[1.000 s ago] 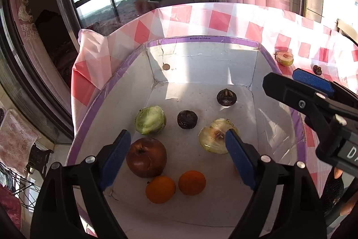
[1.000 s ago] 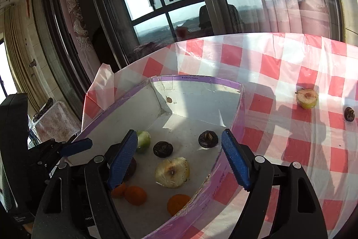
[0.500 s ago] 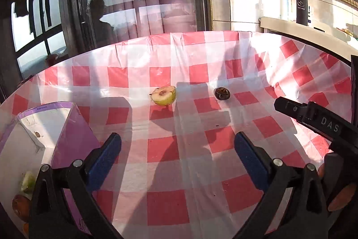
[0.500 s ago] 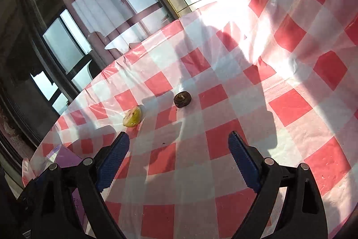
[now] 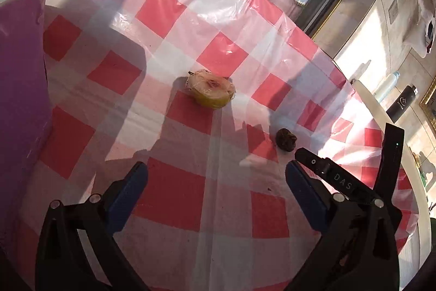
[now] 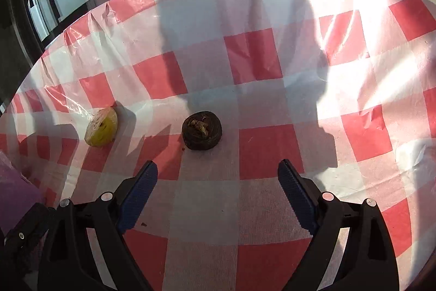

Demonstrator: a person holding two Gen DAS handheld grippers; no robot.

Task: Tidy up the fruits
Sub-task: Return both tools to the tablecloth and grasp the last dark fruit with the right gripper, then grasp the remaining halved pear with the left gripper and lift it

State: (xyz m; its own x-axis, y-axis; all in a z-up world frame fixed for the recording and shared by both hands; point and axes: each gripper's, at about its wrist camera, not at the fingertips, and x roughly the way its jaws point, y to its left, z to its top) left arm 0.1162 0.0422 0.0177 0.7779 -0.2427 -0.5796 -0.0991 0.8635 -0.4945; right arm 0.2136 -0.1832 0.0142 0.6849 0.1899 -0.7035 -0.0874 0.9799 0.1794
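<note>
The right tool (image 6: 218,184) hung above the checked cloth with its blue-padded fingers (image 6: 295,195) spread wide and nothing between them. Just ahead of it, slightly toward its left finger, a dark round fruit (image 6: 202,130) sat on the surface (image 6: 267,212), not touched by either pad. Further to the left, nearer the surface's far-left edge, lay a halved yellow fruit (image 6: 101,126) tipped on its side, well apart from the dark one.

The left tool (image 5: 216,188) was likewise held with its fingers (image 5: 128,194) wide apart and empty above the cloth. In its view the halved yellow fruit (image 5: 210,88) lay ahead of it with its cut face up, out in the middle of the surface (image 5: 174,198), and the dark round fruit (image 5: 285,139) sat to the right, close to the black body of the right tool (image 5: 335,179). A purple-edged box wall (image 5: 19,89) stood along the left edge of the surface. Beyond the right edge, a black bottle (image 5: 402,104) stood on a pale ledge.
</note>
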